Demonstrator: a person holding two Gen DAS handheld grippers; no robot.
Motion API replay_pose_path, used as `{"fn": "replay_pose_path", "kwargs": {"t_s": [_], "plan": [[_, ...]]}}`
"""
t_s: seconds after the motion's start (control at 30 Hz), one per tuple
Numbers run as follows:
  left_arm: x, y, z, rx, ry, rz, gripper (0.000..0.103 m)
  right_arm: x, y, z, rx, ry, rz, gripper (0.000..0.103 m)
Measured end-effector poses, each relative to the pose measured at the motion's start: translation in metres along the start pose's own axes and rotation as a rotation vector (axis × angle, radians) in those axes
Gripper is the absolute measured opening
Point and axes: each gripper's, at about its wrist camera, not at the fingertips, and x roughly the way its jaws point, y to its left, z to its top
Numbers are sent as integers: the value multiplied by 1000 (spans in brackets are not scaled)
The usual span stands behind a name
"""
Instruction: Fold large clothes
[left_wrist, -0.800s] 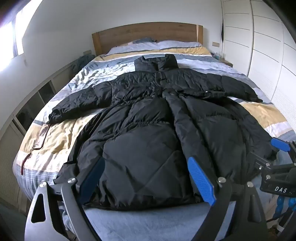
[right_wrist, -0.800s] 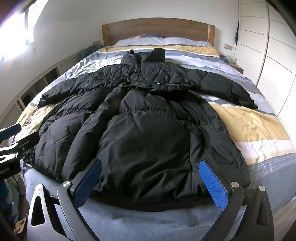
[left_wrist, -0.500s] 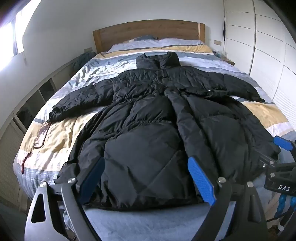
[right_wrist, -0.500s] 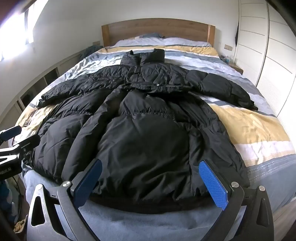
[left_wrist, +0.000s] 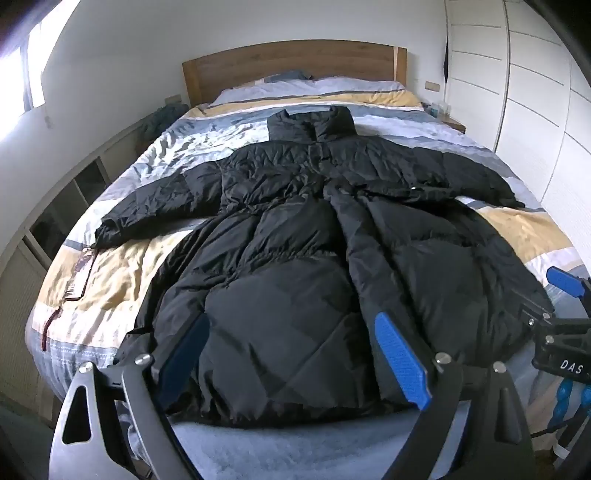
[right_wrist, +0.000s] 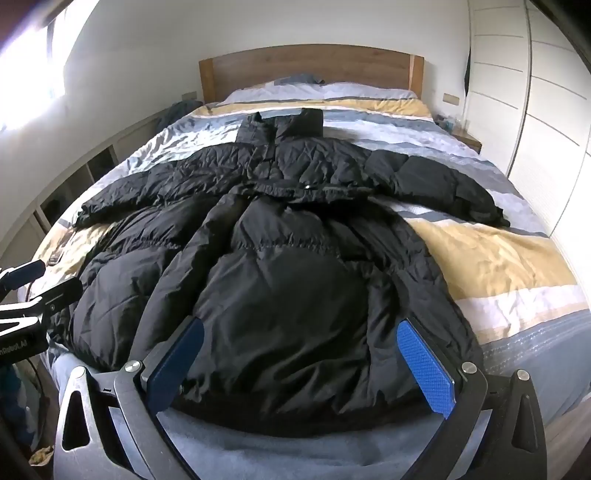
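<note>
A long black puffer coat lies spread flat on the bed, collar toward the headboard, sleeves stretched out to both sides and hem at the near edge. My left gripper hovers open over the hem's left half, its blue pads wide apart with nothing gripped. My right gripper stands open over the hem's right half, also with nothing gripped. Each gripper shows at the edge of the other's view: the right gripper and the left gripper.
The striped yellow, grey and white duvet covers the bed up to a wooden headboard with pillows. White wardrobe doors line the right side. A low open shelf runs along the left. A small dark flat item lies by the bed's left edge.
Both views have shifted only slightly over the hem. The jaws stay wide and the coat lies as before.
</note>
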Motion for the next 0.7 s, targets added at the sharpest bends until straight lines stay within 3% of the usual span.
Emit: {"fn": "replay_pose_path", "kwargs": {"t_s": [0.27,0.47,0.63,0.7], "plan": [[14,-4,27,41,28,7,92,4,-20,34,21,-39,-8,103],[32,4,75,47,11,11,92,18,-48,83,66,-79,-23,103],[53,29,127,-14,-14,3,92,38,-102,130,175,-113,-40,103],[66,39,144,-33,-18,33,92,52,-130,143,234,-112,-53,103]]}}
